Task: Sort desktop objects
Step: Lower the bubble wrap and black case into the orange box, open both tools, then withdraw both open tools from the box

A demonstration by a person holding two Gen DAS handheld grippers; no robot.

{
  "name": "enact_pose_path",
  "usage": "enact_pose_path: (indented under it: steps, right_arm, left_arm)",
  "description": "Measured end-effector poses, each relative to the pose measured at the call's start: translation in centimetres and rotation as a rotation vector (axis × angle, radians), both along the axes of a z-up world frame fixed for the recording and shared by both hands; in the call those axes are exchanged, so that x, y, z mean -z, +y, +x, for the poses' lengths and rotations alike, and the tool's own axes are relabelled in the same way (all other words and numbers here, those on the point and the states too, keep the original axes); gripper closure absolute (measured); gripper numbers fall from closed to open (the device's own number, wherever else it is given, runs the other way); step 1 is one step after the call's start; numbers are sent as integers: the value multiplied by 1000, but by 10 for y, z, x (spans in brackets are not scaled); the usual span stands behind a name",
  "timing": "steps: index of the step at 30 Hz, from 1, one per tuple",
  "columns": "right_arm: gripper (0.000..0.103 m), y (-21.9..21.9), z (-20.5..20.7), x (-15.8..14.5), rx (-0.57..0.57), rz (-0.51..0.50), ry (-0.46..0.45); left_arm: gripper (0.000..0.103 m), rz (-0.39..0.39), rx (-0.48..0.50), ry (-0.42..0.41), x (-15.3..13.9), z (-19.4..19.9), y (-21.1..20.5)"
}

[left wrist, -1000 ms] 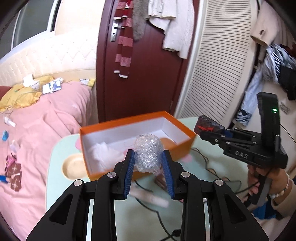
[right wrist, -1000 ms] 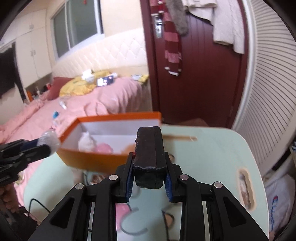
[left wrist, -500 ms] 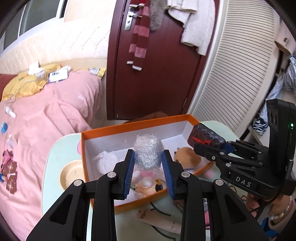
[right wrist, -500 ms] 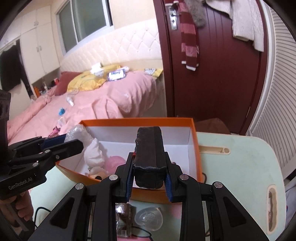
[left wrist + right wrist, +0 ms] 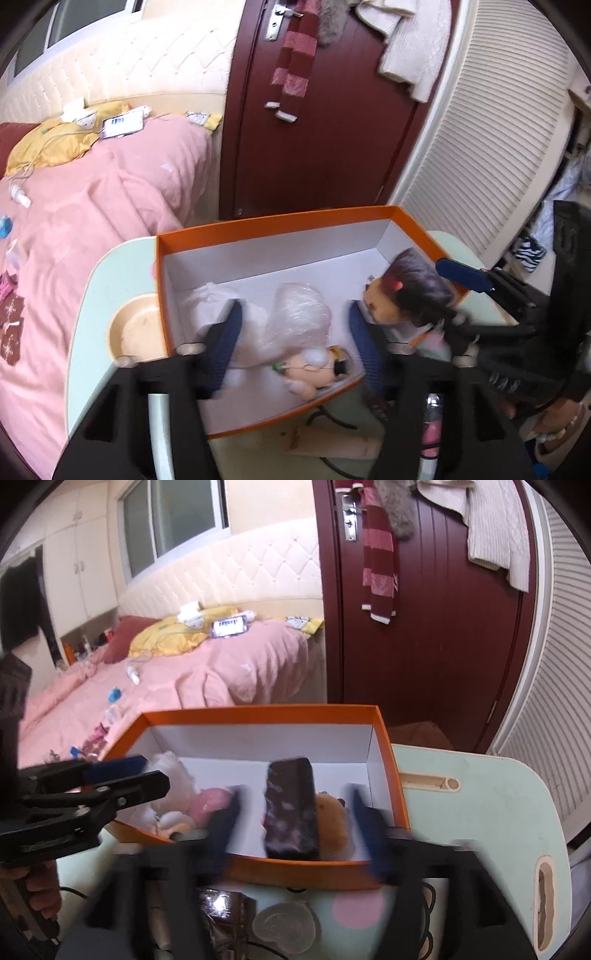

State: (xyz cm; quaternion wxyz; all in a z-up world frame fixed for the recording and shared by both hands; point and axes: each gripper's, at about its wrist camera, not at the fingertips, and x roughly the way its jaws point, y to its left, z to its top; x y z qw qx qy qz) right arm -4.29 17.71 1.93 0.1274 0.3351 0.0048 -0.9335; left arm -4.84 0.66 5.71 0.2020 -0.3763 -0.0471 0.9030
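Left tool [image 5: 291,325]: lower centre of the left wrist view; blue-padded fingers spread wide apart, released, nothing between them touching the pads; blurred; also seen at the left edge of the right wrist view [image 5: 122,775], over the box's left end.
Bubble-wrap bundle [image 5: 299,317]: clear crumpled plastic lump, centre of the left wrist view; lies inside the box betw. the left tool's fingers, apart from both pads; leans on the white stuff beside it.
Right tool [image 5: 295,812]: lower centre of the right wrist view; fingers spread, let go, blurred; at the right edge of the left wrist view only one blue pad shows clearly.
Dark rectangular case w/ pinkish flecks [image 5: 291,808]: centre of the right wrist view; betw. the right tool's fingers w/ a gap each side; in the box at its right end, tilted, resting on the brown toy.
Orange cardboard box w/ white inside [image 5: 388,746]: open top; sits on the counter, mid-frame in both views.
Other box contents: small brown plush toy [image 5: 332,819] under/behind the case; little doll figure [image 5: 314,373] near the front wall; white soft bundle [image 5: 210,299] at the left end.
Pale green counter [image 5: 480,812]: lower right of the right wrist view; black cable and small items lie in front of the box, blurred.
Background: pink bed [image 5: 92,206] at left; dark red door [image 5: 424,627] upper centre.
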Motion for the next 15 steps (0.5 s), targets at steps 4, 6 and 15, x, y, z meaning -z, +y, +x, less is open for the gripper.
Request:
enact_pose_path:
  steps: [4, 6, 15]
  right_arm:
    - [21, -3, 2, 2, 2, 13, 18]
    - [19, -3, 0, 2, -4, 13, 21]
    - [19, 14, 20, -27, -3, -108, 100]
  left_arm:
    - [22, 0, -15, 17, -3, 5, 1]
    - [22, -2, -33, 12, -5, 6, -1]
    - [22, 121, -129, 6, -27, 23, -35]
